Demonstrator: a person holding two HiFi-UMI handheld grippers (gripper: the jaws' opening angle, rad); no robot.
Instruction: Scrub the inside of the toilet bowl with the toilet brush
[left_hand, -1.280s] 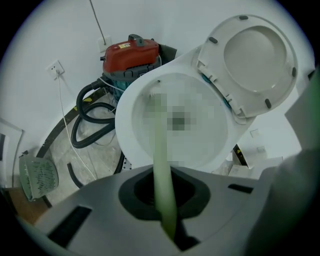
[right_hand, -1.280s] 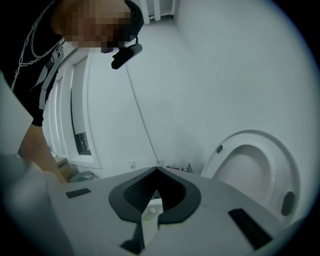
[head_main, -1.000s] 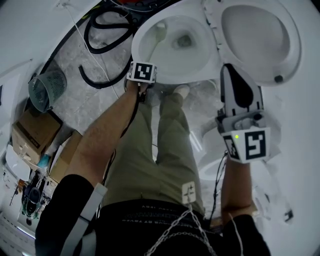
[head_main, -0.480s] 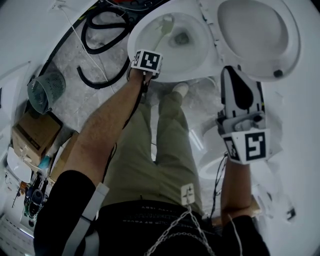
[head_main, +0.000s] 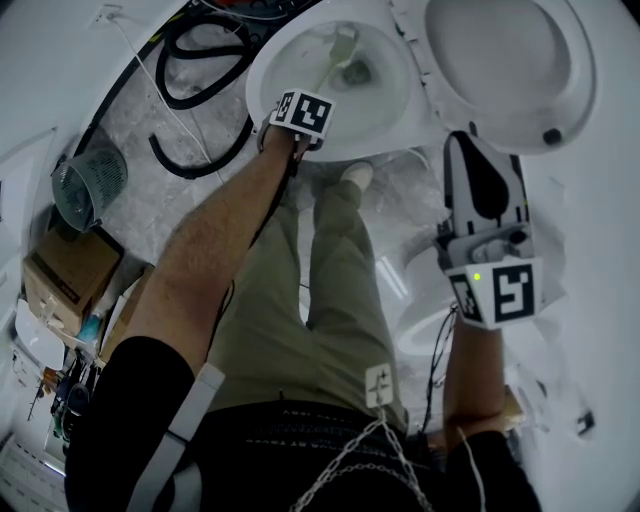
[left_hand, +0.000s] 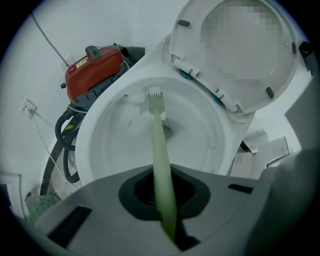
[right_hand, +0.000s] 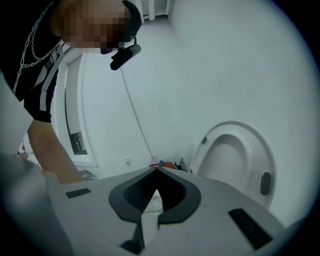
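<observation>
The white toilet bowl (head_main: 395, 110) stands open, its lid (head_main: 510, 70) raised. My left gripper (head_main: 312, 98) hangs over the bowl's near rim, shut on the pale green toilet brush (head_main: 338, 55). In the left gripper view the brush handle (left_hand: 161, 155) runs out from between the jaws of the left gripper (left_hand: 162, 175). Its white bristle head (left_hand: 154, 94) rests against the bowl's far inner wall (left_hand: 115, 130), just above the drain. My right gripper (head_main: 465, 140) is held up beside the lid (right_hand: 235, 160), away from the bowl. The right gripper (right_hand: 157, 169) has its jaw tips together with nothing between them.
A red machine (left_hand: 95, 70) and coiled black hose (head_main: 200, 60) lie behind and left of the toilet. A mesh wastebasket (head_main: 90, 185) and cardboard boxes (head_main: 60, 270) sit at the left. The person's legs (head_main: 320, 290) stand right before the bowl.
My left gripper has pushed forward over the rim, carrying the brush head from the bowl's left wall toward the back near the drain. The right gripper has stayed where it was.
</observation>
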